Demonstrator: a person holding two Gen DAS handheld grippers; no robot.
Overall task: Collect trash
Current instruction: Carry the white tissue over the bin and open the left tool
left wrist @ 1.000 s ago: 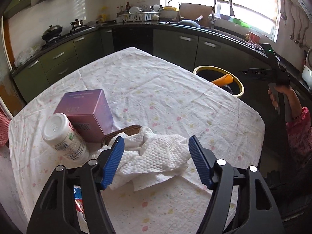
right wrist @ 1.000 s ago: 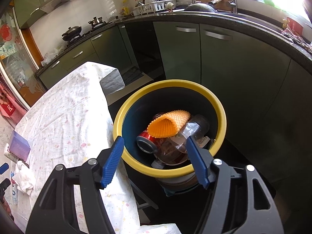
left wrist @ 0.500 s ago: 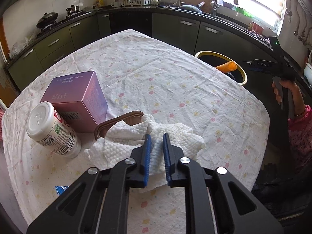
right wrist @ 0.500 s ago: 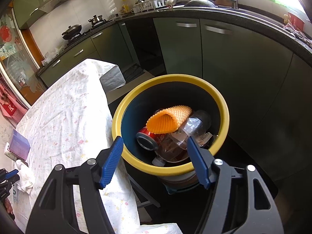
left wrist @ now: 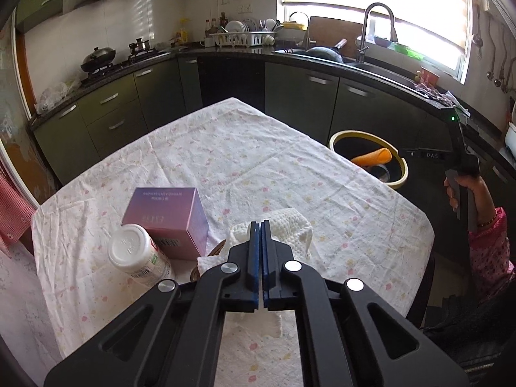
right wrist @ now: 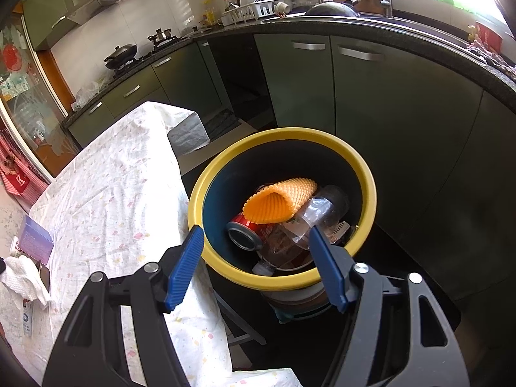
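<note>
- My left gripper (left wrist: pixel 261 225) has its blue pads pressed together on a fold of the white paper towel (left wrist: pixel 290 229), which sits on the table (left wrist: pixel 251 161) just right of the purple box (left wrist: pixel 166 221).
- My right gripper (right wrist: pixel 256 251) stands wide and holds nothing, poised above the yellow-rimmed bin (right wrist: pixel 367 193) beside the table.
- The bin already holds an orange cone (right wrist: pixel 280 203), a red can (right wrist: pixel 245 232) and a clear bottle (right wrist: pixel 322 209).
- The pinch looks thin, so I judge the towel could slip out as it lifts, or tear if a corner is trapped under the brown dish (left wrist: pixel 216 248) beneath it.
- A trailing edge might drag that dish, or nudge the white bottle (left wrist: pixel 138 254) lying against the box and set it rolling.
- On the way to the bin, loose towel could catch the rim and fall outside onto the floor.
</note>
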